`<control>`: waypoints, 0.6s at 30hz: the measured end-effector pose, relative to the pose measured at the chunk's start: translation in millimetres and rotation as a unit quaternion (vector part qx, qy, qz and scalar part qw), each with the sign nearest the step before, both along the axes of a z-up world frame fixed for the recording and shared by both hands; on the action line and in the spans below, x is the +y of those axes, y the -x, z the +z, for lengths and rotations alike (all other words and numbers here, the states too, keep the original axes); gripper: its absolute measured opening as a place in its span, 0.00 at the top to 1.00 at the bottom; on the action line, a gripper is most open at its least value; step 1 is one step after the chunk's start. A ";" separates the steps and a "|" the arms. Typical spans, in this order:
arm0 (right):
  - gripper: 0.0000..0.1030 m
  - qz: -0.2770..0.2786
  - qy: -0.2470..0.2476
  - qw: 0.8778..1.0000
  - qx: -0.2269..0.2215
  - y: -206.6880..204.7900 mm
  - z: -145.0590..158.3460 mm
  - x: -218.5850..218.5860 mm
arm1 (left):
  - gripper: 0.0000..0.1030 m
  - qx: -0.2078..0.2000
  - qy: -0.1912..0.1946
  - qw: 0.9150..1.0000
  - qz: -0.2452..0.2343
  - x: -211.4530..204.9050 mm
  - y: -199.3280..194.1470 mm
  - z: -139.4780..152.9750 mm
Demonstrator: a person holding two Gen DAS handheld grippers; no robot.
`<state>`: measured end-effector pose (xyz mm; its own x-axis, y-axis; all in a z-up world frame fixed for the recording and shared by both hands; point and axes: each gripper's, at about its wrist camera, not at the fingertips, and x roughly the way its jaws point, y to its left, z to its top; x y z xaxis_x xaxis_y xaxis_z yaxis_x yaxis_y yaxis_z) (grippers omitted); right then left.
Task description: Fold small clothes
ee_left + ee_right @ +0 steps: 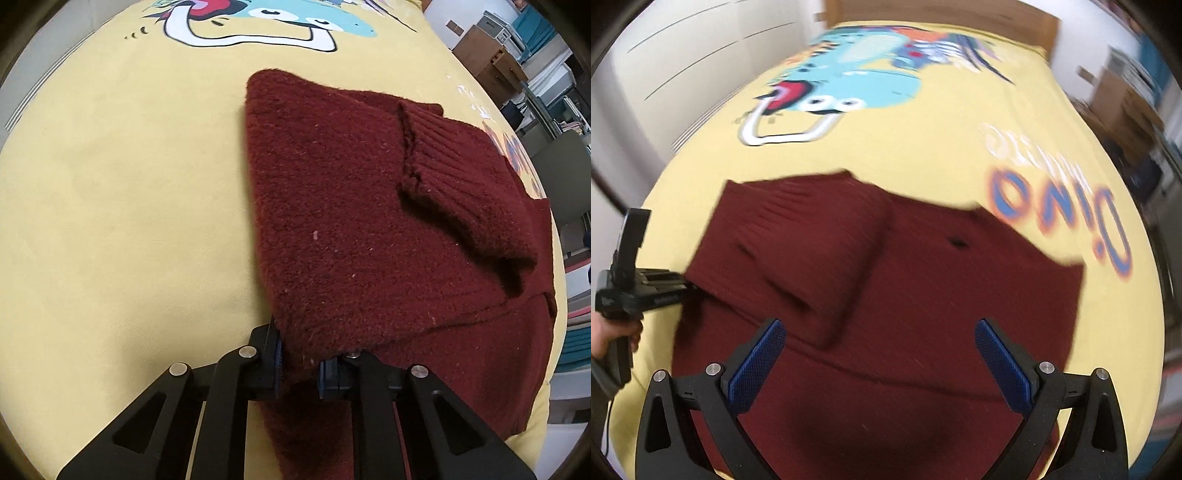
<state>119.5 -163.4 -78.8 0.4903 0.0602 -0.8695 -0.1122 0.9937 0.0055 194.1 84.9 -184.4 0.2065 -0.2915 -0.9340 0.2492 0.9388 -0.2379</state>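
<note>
Two grippers are working one dark red sweater (351, 229), and I place everything against that garment. Nearest me in the left wrist view, my left gripper (300, 363) has its jaws pinched tight on the sweater's near left edge, a bunched fold of knit caught between the blue pads (277, 360). In the right wrist view my right gripper (880, 363) hovers over the near middle of the sweater with its jaws spread wide and nothing between them; that picture is smeared, so I judge this hand to be travelling. The sweater lies on a yellow bedspread (110, 206), with one ribbed-cuffed sleeve (454, 173) already folded across its body. Beyond the sweater's far edge sits the bedspread's cartoon dinosaur print (849, 85), and past that a wooden headboard (942, 14). My worry is the left pinch: it may hold more than one layer, so a lift could drag the whole body sideways and shake the folded sleeve loose. A fast right hand could also land on the sleeve and rumple it instead of catching the opposite edge.
</note>
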 end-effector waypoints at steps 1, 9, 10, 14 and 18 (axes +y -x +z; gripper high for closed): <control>0.01 0.009 0.005 1.000 -0.002 -4.8 -0.4 8.6 | 0.89 0.002 -0.002 1.000 0.002 1.0 1.0 -1.3; 0.01 0.121 0.047 0.990 0.051 -68.9 -45.7 100.5 | 0.89 0.005 -0.007 1.000 0.010 -3.0 0.8 -1.3; 0.01 0.130 0.053 0.989 0.055 -72.9 -50.7 105.9 | 0.89 0.005 -0.007 1.000 0.011 -6.7 4.4 -3.4; 0.01 0.138 0.062 0.985 0.085 -89.5 -74.1 122.8 | 0.89 0.006 -0.012 1.000 0.007 -0.7 2.5 -5.7; 0.18 0.107 0.065 0.987 0.101 -100.4 -88.6 124.0 | 0.89 0.009 -0.012 1.000 0.007 0.9 1.2 -3.6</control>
